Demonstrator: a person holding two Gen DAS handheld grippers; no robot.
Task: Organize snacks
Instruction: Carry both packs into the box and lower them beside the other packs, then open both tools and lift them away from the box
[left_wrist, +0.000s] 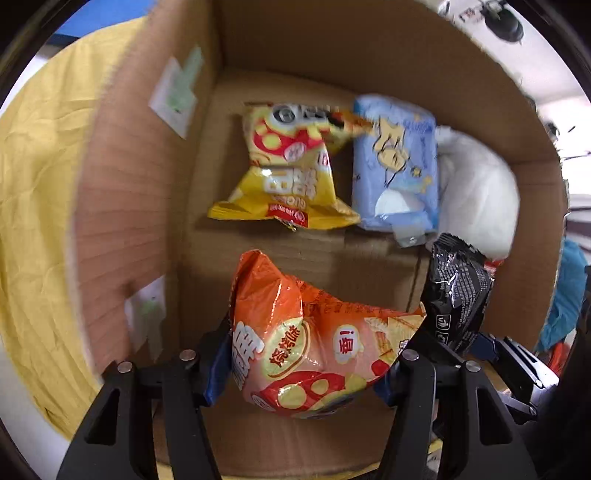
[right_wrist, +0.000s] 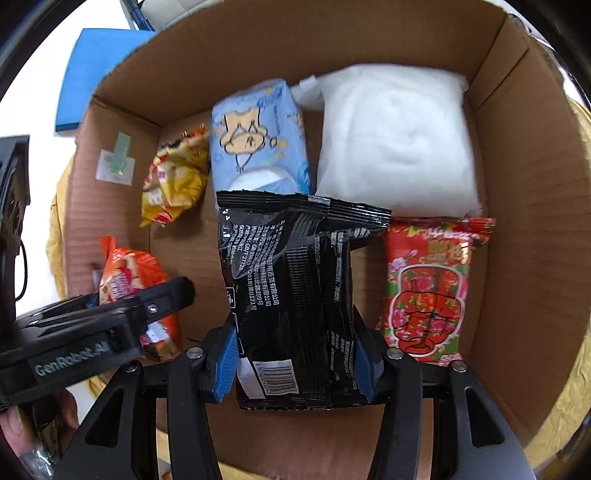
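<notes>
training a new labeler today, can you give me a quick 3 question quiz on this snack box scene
1. True or false: the right gripper holds the black packet.
2. Which snack is in the left gripper? A) yellow bag B) orange bag C) red floral packet
3. Fill in: the blue tissue pack lies between the yellow bag and the ____ bag.

Key:
1. True; its pads clamp the packet's sides.
2. B, the orange bag.
3. White: the white bag fills the far right corner of the cardboard box, behind the red floral packet.
</notes>
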